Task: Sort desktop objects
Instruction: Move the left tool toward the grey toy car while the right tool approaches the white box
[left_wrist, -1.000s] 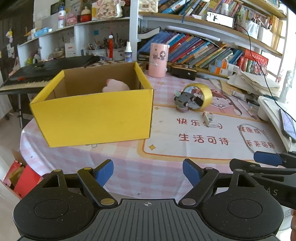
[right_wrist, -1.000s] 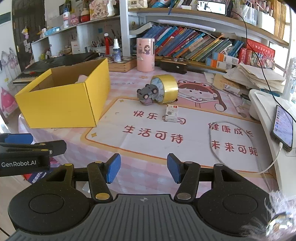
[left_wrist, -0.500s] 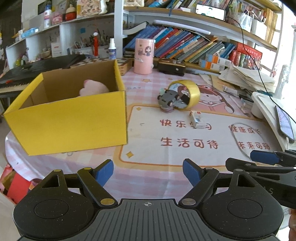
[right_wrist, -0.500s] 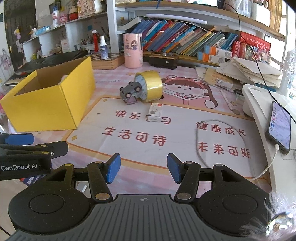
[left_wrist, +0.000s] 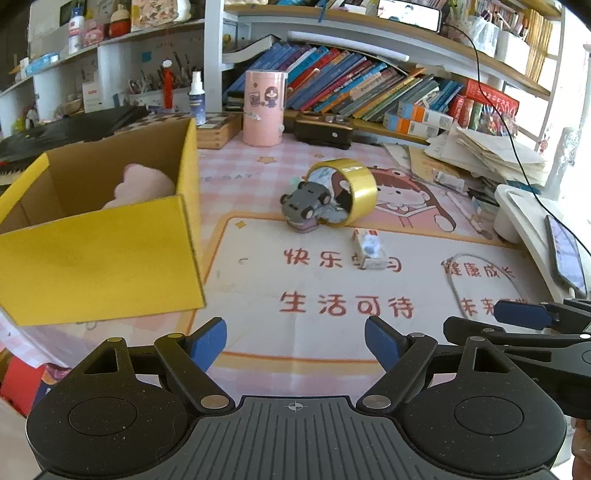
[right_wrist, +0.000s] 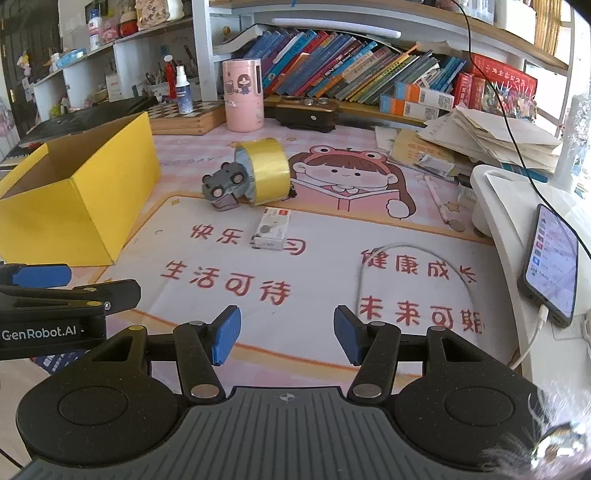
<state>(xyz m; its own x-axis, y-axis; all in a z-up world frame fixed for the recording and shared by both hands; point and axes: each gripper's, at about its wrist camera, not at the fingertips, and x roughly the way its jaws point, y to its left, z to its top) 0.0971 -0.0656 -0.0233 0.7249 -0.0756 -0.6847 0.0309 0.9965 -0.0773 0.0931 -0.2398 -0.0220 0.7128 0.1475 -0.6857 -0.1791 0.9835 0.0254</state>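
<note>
Two hand-held grippers hang above the near edge of a cluttered table, with three loose things left on the printed mat (right_wrist: 325, 258) and a yellow box (left_wrist: 99, 236) waiting on the left, a pink soft toy (left_wrist: 142, 184) already lying inside it. The toy car (right_wrist: 225, 184) leans against the mouth of the roll of yellow tape (right_wrist: 267, 173), the two touching, while the small white box (right_wrist: 271, 229) lies flat just in front of them, apart from both. The white box looks the easiest next pick: a straight approach from above, fingers closing across its short sides, would likely spare the car and tape a knock. The car should probably be drawn clear of the roll before lifting, since the tape stands on its edge and may roll. The left gripper (left_wrist: 295, 341) is spread wide and holds nothing, touching nothing; the right gripper (right_wrist: 286, 339) is likewise parted and bare, well short of every object
</note>
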